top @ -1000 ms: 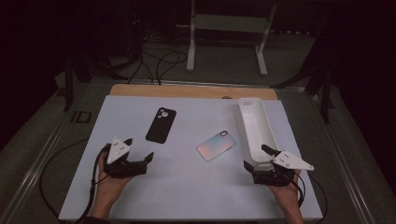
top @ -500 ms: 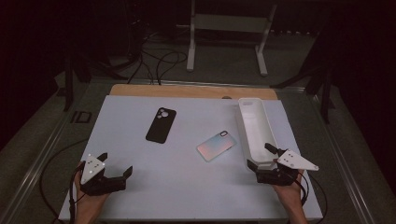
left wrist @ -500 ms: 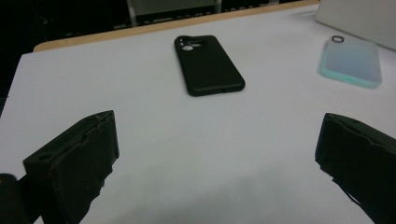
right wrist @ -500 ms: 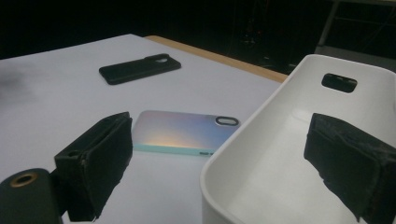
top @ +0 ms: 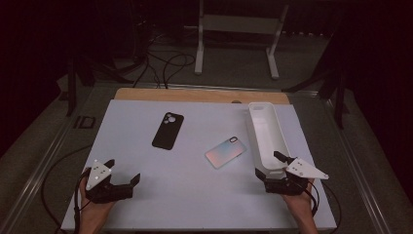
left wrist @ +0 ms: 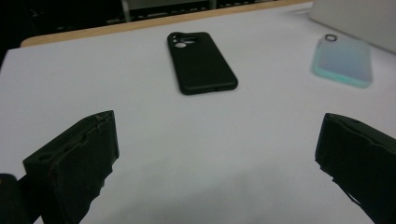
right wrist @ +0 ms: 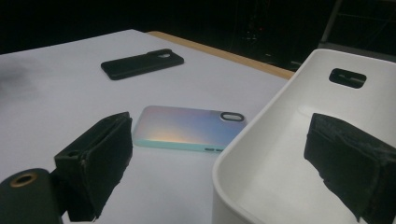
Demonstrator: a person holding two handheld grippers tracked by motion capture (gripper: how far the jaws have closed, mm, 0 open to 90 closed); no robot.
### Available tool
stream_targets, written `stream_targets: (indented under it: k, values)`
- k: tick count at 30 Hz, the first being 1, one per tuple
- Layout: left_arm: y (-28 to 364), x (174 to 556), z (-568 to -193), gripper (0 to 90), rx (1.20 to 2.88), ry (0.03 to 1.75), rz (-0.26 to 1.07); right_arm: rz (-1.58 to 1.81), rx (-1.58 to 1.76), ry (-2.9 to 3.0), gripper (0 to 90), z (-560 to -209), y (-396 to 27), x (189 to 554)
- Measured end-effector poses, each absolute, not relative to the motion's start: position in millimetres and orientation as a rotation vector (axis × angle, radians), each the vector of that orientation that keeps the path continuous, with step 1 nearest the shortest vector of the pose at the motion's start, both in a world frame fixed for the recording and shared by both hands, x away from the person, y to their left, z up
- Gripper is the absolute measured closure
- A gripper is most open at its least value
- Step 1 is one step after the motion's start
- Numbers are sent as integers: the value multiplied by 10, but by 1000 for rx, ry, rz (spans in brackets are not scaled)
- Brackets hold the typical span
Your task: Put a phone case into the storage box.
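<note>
High view shows the desk (top: pixel 146 204), a white tray (top: pixel 265 136) with the pastel phone case (top: pixel 225 152) just left of it, both tools, left (top: pixel 122 183) and right (top: pixel 280 163), released and empty; the right tool's far jaw hangs over the tray and could knock it.

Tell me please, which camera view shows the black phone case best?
The left gripper view: the black phone case lies straight ahead, large, with its camera cutout clear. The high view shows it smaller, flat on the white table. The right gripper view shows it far off, at a low angle.
</note>
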State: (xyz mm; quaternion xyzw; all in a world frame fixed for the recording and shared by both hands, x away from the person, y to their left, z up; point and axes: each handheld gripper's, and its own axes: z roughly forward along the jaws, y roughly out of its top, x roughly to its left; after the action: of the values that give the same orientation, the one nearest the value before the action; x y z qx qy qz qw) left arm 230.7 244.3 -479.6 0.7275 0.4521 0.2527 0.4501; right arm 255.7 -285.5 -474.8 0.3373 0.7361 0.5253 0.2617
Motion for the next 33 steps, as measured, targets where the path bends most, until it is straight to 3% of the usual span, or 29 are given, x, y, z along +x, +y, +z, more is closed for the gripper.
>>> stream_targets:
  k: [14, 33]
  values:
    - [1876, 2773, -4472, 1, 1937, 1004, 579, 1429, 930, 1981, 78, -4765, -2856, 2572]
    - [1182, 3337, -4420, 1, 2054, 926, 473, 1436, 936, 1973, 78, -4768, -2866, 2572]
